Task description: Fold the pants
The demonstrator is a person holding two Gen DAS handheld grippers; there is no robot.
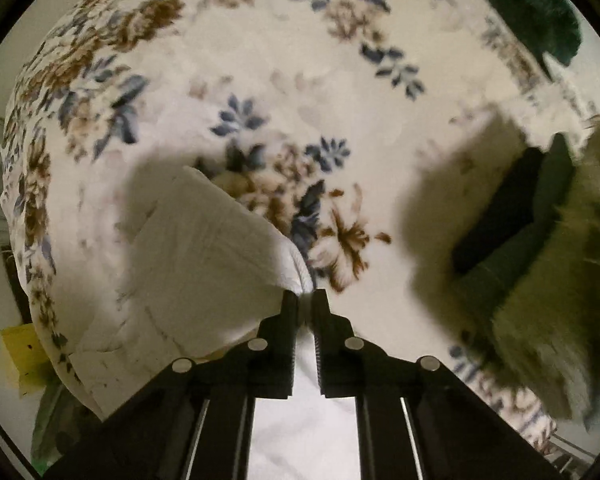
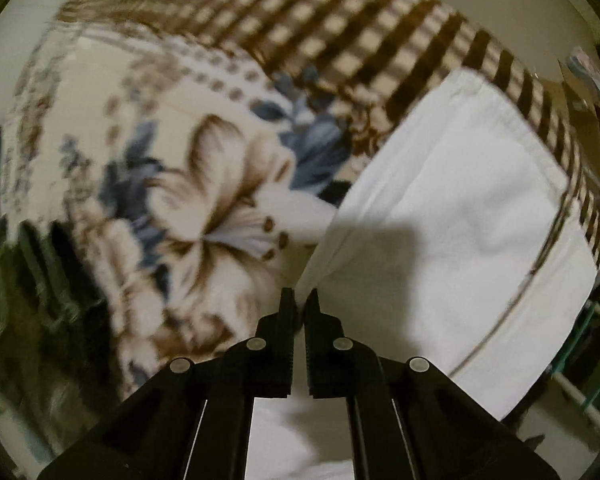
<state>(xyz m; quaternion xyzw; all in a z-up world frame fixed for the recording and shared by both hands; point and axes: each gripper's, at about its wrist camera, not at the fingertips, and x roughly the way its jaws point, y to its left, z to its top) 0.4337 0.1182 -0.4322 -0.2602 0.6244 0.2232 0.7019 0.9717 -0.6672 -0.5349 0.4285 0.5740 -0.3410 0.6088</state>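
Note:
The white pants (image 1: 188,256) lie on a floral blanket (image 1: 300,80). In the left wrist view my left gripper (image 1: 307,300) is shut on a bunched edge of the white cloth, which spreads down and left from the fingertips. In the right wrist view my right gripper (image 2: 300,300) is shut on another edge of the white pants (image 2: 452,216), which spread up and right from the fingertips over the blanket (image 2: 204,208). White cloth also shows under both grippers between the finger rails.
A dark green cloth (image 1: 536,4) lies at the blanket's far right. A furry pale object with a dark box (image 1: 540,240) sits at the right. A brown checked cover (image 2: 340,28) lies beyond the blanket. The blanket's edge drops off at the left (image 1: 24,240).

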